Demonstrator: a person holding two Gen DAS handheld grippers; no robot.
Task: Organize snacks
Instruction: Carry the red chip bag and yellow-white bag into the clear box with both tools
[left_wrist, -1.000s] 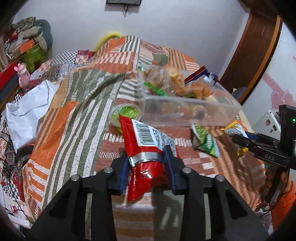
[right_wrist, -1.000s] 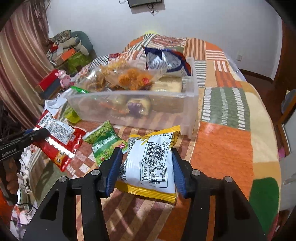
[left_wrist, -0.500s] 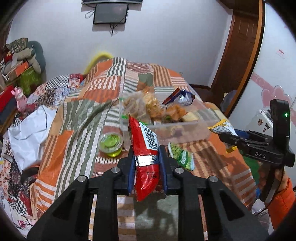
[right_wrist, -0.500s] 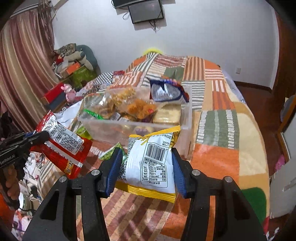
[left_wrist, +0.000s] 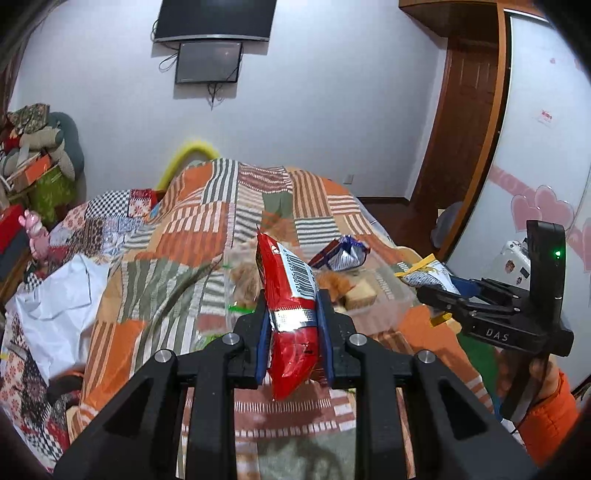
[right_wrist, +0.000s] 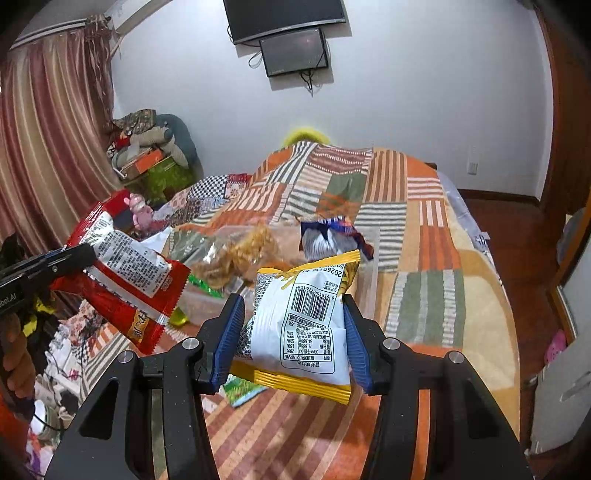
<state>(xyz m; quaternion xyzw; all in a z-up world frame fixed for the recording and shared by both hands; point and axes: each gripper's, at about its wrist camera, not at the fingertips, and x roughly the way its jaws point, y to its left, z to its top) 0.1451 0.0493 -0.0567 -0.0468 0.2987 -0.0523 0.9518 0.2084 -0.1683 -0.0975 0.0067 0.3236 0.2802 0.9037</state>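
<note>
Snacks are hanging in both my grippers above the bed: my left gripper (left_wrist: 293, 334) is clamping the red packet (left_wrist: 290, 314) across its lower half, and my right gripper (right_wrist: 291, 339) is squeezing the white-and-yellow bag (right_wrist: 306, 325) by its sides. Both are looking light, soft and crinkly, likely slippery, so I am judging a mid-body pinch safest. Beyond them the clear bin (right_wrist: 207, 299) is sitting on the striped patchwork quilt (right_wrist: 424, 295), already holding other packets, with a wall screen (right_wrist: 293, 51) behind.
</note>
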